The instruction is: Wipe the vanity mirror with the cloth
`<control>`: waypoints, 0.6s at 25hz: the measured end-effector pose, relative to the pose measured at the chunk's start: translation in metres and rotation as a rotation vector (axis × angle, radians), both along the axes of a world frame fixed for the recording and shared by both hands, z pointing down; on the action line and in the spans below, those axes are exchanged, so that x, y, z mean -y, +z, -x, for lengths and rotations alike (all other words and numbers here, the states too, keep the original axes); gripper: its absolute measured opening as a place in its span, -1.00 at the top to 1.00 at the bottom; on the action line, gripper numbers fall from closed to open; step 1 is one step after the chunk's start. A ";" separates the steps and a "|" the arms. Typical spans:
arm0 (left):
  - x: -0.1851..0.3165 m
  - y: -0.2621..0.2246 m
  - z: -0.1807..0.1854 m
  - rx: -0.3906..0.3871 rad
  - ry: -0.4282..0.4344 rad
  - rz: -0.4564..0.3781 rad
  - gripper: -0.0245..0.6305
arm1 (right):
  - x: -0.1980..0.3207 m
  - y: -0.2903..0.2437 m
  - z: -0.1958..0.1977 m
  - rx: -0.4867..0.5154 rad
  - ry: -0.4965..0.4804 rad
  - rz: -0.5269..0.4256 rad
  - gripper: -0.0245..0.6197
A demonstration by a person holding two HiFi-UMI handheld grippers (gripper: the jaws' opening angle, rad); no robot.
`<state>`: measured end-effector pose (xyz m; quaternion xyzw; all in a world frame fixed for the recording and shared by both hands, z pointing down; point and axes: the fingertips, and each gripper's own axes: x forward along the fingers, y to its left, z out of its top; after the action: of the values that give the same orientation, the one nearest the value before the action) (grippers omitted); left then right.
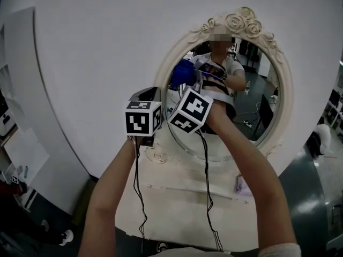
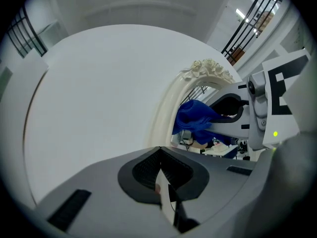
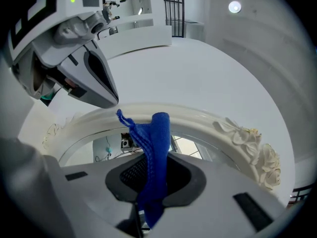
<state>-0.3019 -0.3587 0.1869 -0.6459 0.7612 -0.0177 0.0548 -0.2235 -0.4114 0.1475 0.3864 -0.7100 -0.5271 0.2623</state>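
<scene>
Nearest are the person's two bare forearms, the left forearm (image 1: 110,197) and the right forearm (image 1: 257,170), reaching from the near edge over the cream vanity table (image 1: 182,197) toward the far wall. Each carries a gripper with a marker cube.

The right gripper (image 3: 153,165) has its jaws clamped on a blue cloth (image 3: 156,133). A folded length passes between the pads and stands out beyond the tips as a loose bunch. In the head view this bunch sits at the upper left of the vanity mirror (image 1: 252,90), just inside the ornate cream frame (image 1: 285,90) with its carved roses (image 1: 244,21). It looks to be at the glass, though contact cannot be confirmed.

The left gripper (image 2: 160,157) has its jaws brought together with nothing I can make out between them. It hangs just left of the right one, beside the lower left of the frame.

The cloth looks light, soft and limp, likely a knitted or microfibre weave, so it should drape and fold rather than push. A grip close behind the bunch, as now, probably keeps enough fabric forward to pad the hard jaw tips off the glass. The mirror is likely fragile and smooth and stands upright, so light, even pressure seems wise. The empty left gripper could steady the frame's rim if it rocks.
</scene>
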 end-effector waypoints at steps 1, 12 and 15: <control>0.000 0.005 0.001 -0.002 -0.002 0.004 0.90 | 0.000 0.006 0.003 -0.008 -0.004 0.005 0.70; -0.007 0.067 0.011 0.012 -0.002 0.064 0.90 | -0.008 0.082 0.024 -0.117 -0.039 0.022 0.70; -0.006 0.084 0.012 0.001 0.002 0.078 0.90 | -0.008 0.100 0.025 -0.139 -0.046 0.036 0.70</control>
<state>-0.3136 -0.3522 0.2705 -0.6483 0.7593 -0.0476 0.0297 -0.2488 -0.4034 0.2478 0.3275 -0.7083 -0.5455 0.3056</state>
